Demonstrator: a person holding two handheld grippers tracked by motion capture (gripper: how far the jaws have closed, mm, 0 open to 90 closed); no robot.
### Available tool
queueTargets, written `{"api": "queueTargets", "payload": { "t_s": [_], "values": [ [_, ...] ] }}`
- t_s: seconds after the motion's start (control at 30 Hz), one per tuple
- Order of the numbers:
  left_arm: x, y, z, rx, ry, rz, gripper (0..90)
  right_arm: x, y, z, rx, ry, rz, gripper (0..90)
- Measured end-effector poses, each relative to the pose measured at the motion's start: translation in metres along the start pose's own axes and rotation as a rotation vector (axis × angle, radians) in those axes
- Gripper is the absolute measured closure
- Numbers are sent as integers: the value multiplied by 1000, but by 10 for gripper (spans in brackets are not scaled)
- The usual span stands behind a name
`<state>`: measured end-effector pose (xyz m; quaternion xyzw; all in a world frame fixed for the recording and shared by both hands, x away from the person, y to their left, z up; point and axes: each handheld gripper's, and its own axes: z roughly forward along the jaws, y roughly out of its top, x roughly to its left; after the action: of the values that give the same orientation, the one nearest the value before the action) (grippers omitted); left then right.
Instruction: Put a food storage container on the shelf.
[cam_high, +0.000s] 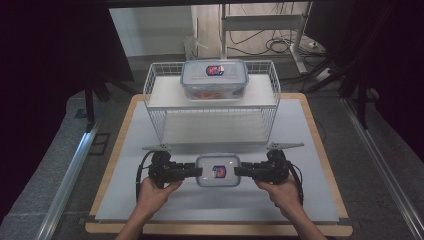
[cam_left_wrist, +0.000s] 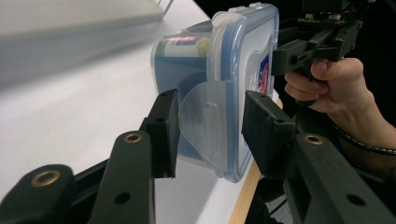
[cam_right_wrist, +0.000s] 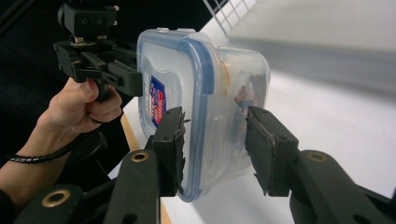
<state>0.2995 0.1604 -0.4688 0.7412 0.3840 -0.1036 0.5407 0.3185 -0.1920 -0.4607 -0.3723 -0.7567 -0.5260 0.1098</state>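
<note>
A clear food container with a blue-rimmed lid and a red and blue label (cam_high: 217, 170) is at the front middle of the white table, just ahead of the wire rack. My left gripper (cam_high: 199, 171) is shut on its left end and my right gripper (cam_high: 236, 171) on its right end. In the left gripper view the jaws of the left gripper (cam_left_wrist: 210, 126) close over the container's (cam_left_wrist: 233, 56) clear latch flap (cam_left_wrist: 205, 121), one on the lid side, one on the base side. The right gripper (cam_right_wrist: 215, 140) holds the opposite flap (cam_right_wrist: 224, 126) in the same way. Whether the container is off the table, I cannot tell.
A white two-shelf wire rack (cam_high: 155, 90) stands behind the container. On its top shelf sits a second, similar lidded container (cam_high: 214, 77). The white board (cam_high: 310, 150) has a wooden edge (cam_high: 320, 145). Dark floor, metal rails and stand legs surround the table.
</note>
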Motion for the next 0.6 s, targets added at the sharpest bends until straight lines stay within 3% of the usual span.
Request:
{"api": "queueTargets", "payload": {
  "t_s": [0.37, 0.6],
  "values": [
    [-9, 45, -20, -50, 16, 49, 570, 17, 49, -9, -46, -16, -57, 575],
    [-13, 73, -31, -94, 14, 49, 574, 24, 78, -14, -74, -9, -70, 577]
  ]
}}
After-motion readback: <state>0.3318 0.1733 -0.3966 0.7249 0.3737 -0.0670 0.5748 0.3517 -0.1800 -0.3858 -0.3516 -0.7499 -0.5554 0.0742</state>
